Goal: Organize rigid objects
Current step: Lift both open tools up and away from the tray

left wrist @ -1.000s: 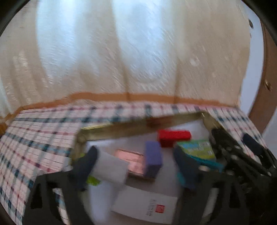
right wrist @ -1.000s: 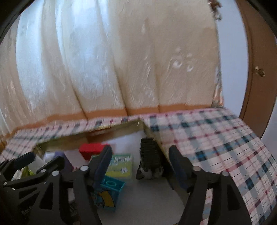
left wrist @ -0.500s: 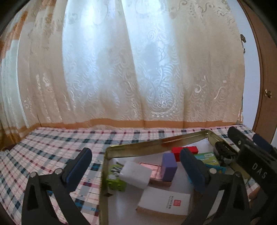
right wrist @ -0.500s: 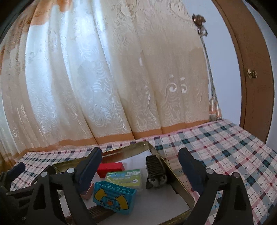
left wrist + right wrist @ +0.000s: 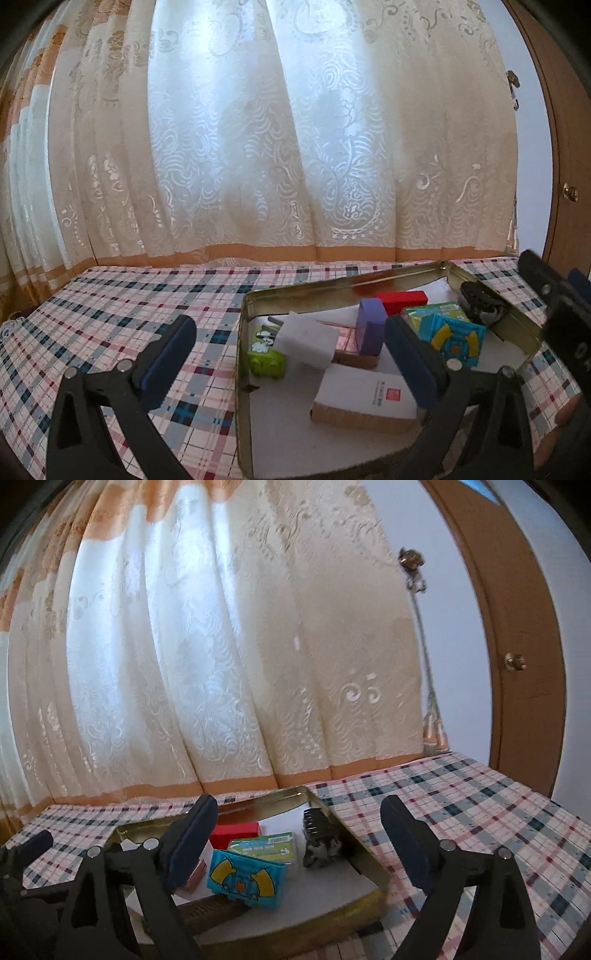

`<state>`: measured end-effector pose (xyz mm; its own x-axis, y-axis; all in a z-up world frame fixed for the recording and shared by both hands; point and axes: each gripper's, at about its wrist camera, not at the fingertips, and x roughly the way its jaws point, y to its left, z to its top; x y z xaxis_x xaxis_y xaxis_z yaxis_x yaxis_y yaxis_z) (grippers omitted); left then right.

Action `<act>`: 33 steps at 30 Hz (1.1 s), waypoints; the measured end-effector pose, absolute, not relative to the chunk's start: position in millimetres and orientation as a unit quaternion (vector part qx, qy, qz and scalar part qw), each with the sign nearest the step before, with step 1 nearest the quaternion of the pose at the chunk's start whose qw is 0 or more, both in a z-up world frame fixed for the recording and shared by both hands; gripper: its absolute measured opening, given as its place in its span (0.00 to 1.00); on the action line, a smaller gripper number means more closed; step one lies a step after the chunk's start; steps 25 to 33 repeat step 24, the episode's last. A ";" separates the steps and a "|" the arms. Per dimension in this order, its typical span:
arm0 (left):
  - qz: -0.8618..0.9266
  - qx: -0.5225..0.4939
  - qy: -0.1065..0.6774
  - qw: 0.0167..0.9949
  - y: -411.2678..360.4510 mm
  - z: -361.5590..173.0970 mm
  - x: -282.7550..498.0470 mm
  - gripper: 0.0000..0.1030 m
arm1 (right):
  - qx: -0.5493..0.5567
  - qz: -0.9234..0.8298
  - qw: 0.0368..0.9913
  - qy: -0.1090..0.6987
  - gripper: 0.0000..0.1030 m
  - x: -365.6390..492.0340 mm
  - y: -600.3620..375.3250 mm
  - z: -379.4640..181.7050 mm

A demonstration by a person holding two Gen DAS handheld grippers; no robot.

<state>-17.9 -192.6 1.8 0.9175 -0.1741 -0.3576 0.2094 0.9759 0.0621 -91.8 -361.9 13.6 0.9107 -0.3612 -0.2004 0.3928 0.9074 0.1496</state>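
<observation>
A gold tin tray point(image 5: 244, 328) lies on the plaid tablecloth and holds several small objects. Among them are a white box with a red logo point(image 5: 365, 398), a white block point(image 5: 306, 339), a purple block point(image 5: 371, 328), a red box point(image 5: 400, 299), a blue box point(image 5: 452, 338) and a green toy point(image 5: 264, 356). My left gripper point(image 5: 291, 354) hovers open before the tray's left part, holding nothing. My right gripper point(image 5: 299, 842) stands wide open in front of the tray point(image 5: 369, 862), empty, with the blue box point(image 5: 245, 878), a green box point(image 5: 266, 843) and a black object point(image 5: 319, 834) beyond it.
The plaid tablecloth point(image 5: 110, 317) stretches left of the tray, and more of the tablecloth point(image 5: 480, 805) runs to its right. A lace curtain point(image 5: 277, 147) hangs behind the table. A brown door with a knob point(image 5: 515, 661) stands at the right.
Both grippers have drawn back from the tray and tilted up, so more curtain shows. The right jaws have spread wider. The objects in the tray lie as before.
</observation>
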 end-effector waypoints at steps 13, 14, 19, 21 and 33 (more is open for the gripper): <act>-0.124 0.027 0.151 0.980 -181.9 4.1 -46.5 1.00 | 0.086 -0.201 0.974 0.064 0.89 -119.8 -345.7 16.5; -0.131 0.025 0.156 0.979 -181.9 4.1 -46.2 1.00 | 0.086 -0.202 0.973 0.066 0.89 -119.2 -345.5 16.3; -0.136 0.033 0.155 0.978 -186.0 4.1 -47.0 1.00 | 0.091 -0.199 0.973 0.079 0.89 -115.2 -347.5 14.8; -0.138 0.034 0.154 0.978 -186.5 3.9 -47.3 1.00 | 0.093 -0.198 0.972 0.082 0.89 -114.7 -347.2 14.0; -0.141 0.036 0.154 0.977 -186.4 3.9 -47.6 1.00 | 0.092 -0.200 0.972 0.082 0.89 -114.8 -346.3 13.8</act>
